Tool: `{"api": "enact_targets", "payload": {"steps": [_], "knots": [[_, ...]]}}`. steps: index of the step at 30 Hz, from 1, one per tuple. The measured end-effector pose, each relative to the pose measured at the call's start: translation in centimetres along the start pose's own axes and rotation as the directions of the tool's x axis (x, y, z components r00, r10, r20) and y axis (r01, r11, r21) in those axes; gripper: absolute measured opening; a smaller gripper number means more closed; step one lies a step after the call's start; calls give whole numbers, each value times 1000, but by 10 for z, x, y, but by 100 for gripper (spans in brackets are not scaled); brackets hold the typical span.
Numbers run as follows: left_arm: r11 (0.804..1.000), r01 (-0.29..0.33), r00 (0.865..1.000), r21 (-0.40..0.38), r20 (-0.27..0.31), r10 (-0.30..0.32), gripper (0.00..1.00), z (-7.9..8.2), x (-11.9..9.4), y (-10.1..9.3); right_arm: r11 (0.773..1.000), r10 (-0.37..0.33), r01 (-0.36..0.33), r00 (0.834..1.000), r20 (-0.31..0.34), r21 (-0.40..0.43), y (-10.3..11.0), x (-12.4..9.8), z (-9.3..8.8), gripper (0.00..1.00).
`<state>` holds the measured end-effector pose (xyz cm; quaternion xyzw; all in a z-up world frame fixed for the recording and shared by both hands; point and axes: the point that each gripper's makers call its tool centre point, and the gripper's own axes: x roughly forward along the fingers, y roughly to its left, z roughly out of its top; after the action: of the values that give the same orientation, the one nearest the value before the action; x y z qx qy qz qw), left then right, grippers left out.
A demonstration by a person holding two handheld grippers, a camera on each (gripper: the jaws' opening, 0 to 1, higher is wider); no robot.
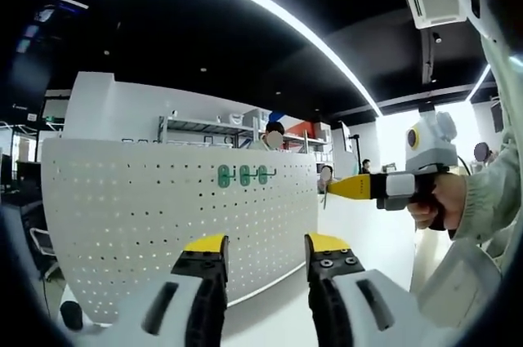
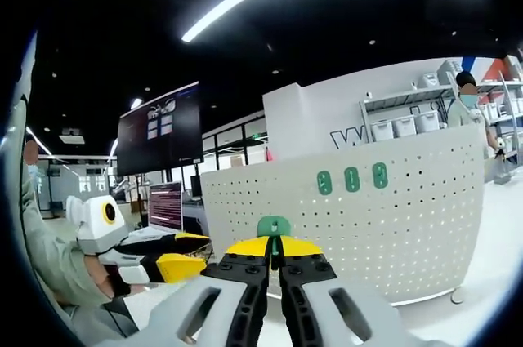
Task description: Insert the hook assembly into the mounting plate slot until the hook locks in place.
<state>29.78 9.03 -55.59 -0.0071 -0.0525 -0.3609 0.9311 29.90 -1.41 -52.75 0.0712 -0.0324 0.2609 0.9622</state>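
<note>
A white perforated mounting plate (image 1: pixel 147 224) (image 2: pixel 409 233) stands upright on the table. Three green hooks (image 1: pixel 243 175) (image 2: pixel 351 179) sit in a row near its top edge. My right gripper (image 2: pixel 274 253) is shut on a green hook assembly (image 2: pixel 274 225), held in front of the plate and apart from it. From the right of the left gripper view, the right gripper (image 1: pixel 331 188) comes in level with a small hook piece at its tip, beside the plate's right end. My left gripper (image 1: pixel 265 253) (image 2: pixel 192 261) is open with nothing between its fingers, facing the plate.
The white tabletop (image 1: pixel 359 233) runs under and right of the plate. Behind the plate are shelves with bins (image 2: pixel 404 126) and a person (image 1: pixel 274 136). A dark screen (image 2: pixel 159 139) and a monitor (image 2: pixel 166 204) stand at the left in the right gripper view.
</note>
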Motion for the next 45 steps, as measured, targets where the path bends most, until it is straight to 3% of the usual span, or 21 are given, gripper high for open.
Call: {"api": "enact_targets", "payload": {"steps": [13,26,45], "knots": [[999,-36,999,11,-16,36,49,-4,-6,7,995,-88,88,996,2,-35,-36,-7,5,1],[998,-67,997,13,-28,67,54,-12,-13,14,976,-198,199,980,17,-90,-82,-10,21,1],[995,-102,994,7,-45,102,54,-19,-21,24,936,-303,312,950,79,-165,-140,15,50,1]]}}
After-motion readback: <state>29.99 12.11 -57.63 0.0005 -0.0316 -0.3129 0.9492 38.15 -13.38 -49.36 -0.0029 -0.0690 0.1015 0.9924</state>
